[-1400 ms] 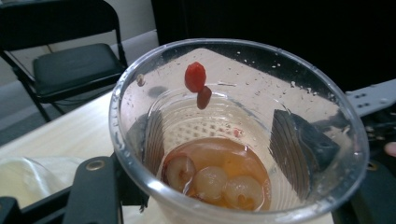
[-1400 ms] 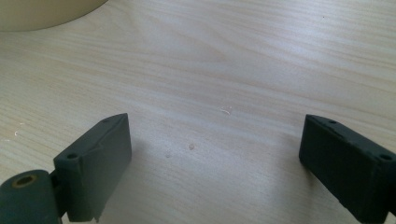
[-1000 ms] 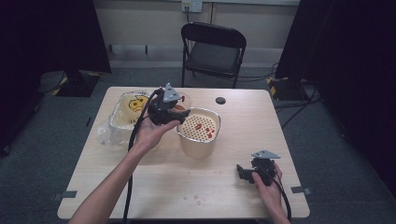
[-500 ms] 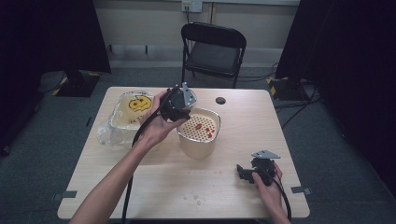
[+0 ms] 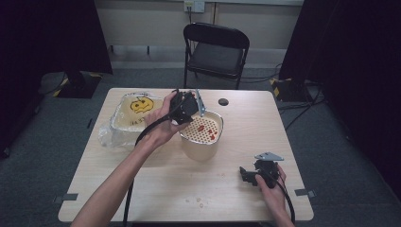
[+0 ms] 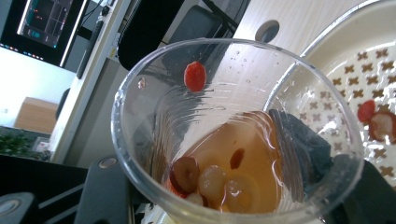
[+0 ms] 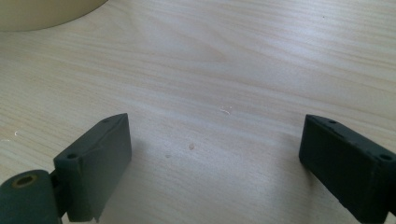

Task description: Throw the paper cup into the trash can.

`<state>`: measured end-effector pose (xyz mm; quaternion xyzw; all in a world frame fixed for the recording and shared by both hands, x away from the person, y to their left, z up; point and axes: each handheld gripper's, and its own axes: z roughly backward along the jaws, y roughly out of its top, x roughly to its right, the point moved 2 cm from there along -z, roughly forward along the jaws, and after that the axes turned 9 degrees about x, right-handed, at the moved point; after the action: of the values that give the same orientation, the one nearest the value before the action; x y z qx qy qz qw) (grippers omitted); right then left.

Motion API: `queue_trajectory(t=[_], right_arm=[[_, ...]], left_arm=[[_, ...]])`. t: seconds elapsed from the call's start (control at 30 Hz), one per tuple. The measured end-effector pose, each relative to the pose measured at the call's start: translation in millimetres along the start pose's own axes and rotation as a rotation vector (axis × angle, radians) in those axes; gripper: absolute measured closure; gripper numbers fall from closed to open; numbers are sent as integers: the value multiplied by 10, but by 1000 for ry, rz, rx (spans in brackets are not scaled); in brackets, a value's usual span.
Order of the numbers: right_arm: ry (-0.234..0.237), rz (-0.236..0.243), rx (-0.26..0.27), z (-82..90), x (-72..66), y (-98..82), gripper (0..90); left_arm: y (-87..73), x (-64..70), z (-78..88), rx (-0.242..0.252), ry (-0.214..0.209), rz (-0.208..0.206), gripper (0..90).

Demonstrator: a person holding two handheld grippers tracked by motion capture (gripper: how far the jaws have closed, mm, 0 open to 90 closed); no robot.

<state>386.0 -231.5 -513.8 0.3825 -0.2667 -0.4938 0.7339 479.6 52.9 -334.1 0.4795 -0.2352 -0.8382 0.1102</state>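
A dim room with dark curtains and a black folding chair (image 5: 215,49) lies behind the pale wooden tabletop (image 5: 156,182). The landmark is the cream strainer pot (image 5: 201,142) near the tabletop's middle, its perforated insert holding a few red fruit pieces. Left of the pot sits a foil tray (image 5: 135,113) with a yellow face design, in loose clear plastic. A broad bare stretch of wood runs from the pot to the tabletop's near edge, with a few crumbs on it.

The left gripper (image 5: 184,106) hangs over the pot's left rim, clamped on a clear plastic cup (image 6: 236,135). The cup is tipped, its long axis slanting and its mouth turned toward the pot's insert. Amber liquid, pale round fruit and dark red pieces pool in its low side, and one red piece (image 6: 194,76) clings high on the wall. Since half a second ago this gripper has moved right from between tray and pot to the rim.

The right gripper (image 5: 250,174) rests right of and nearer than the pot, jaws wide apart over bare wood, seemingly unmoved.
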Motion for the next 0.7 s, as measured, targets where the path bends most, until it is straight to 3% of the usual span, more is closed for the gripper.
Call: queue_trajectory(t=[0.03,0.07,0.13,0.3,0.37,0.43,0.57,0.63,0.7], right_arm=[[0,0,0,0,0,0,87],[0,0,0,0,0,0,87],[0,0,0,0,0,0,87],[0,0,0,0,0,0,87],[0,0,0,0,0,0,87],[0,0,0,0,0,0,87],[0,0,0,0,0,0,87],[0,0,0,0,0,0,87],[0,0,0,0,0,0,87]], left_arm=[[0,0,0,0,0,0,406],[-1,60,-24,-23,22,-67,407],[4,114,-44,-41,40,-122,408],[32,189,-70,-56,46,-170,412],[34,240,-85,-65,65,-225,415],[43,294,-90,-82,103,-321,416],[67,323,-89,-82,104,-350,418],[89,354,-94,-98,133,-414,419],[91,376,-98,-99,142,-435,421]])
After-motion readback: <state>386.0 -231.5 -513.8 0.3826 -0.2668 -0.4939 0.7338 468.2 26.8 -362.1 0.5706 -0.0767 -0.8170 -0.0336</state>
